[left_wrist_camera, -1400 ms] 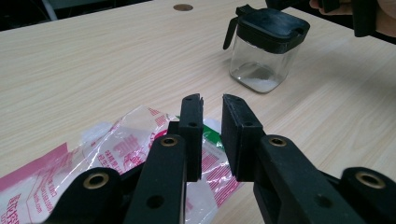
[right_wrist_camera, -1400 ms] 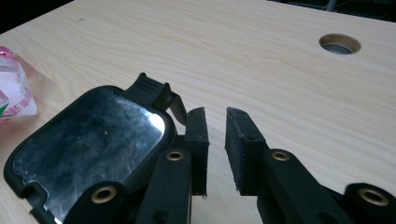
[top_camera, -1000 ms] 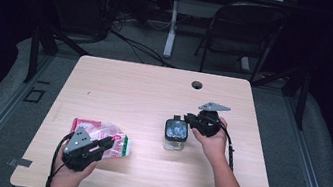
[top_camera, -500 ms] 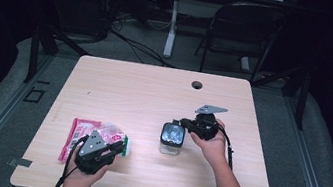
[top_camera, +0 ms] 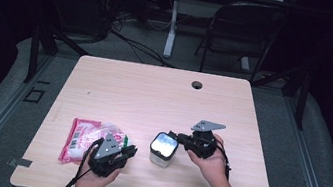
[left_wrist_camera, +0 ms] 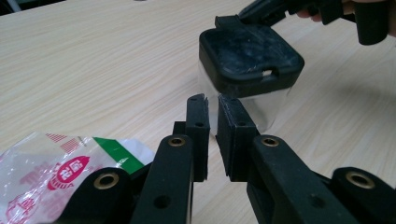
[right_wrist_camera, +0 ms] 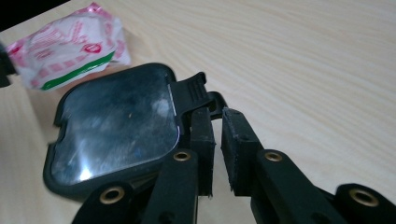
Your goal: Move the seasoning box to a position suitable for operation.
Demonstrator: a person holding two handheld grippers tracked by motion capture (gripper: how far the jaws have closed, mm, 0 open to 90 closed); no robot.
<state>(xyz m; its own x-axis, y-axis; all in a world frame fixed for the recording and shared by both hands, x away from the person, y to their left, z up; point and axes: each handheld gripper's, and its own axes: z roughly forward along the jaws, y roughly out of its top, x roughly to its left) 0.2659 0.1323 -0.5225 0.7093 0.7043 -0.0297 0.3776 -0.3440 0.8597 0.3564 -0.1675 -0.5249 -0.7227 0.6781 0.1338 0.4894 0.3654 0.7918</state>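
Wooden table [top_camera: 154, 91] bearing a clear container [top_camera: 162, 149] with a black lid. Right gripper [top_camera: 181, 139], jaws nearly closed and empty, touches its lid latch [right_wrist_camera: 189, 91]; left gripper [top_camera: 130, 151], likewise closed and empty, lies left of the container, over a snack packet [top_camera: 82, 136].

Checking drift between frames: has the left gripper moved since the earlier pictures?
Yes. In the high view the left gripper has slid right along the table's near edge, past the pink packet, toward the container.

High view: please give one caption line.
Two hand-held grippers work beside a lidded container and a snack bag.
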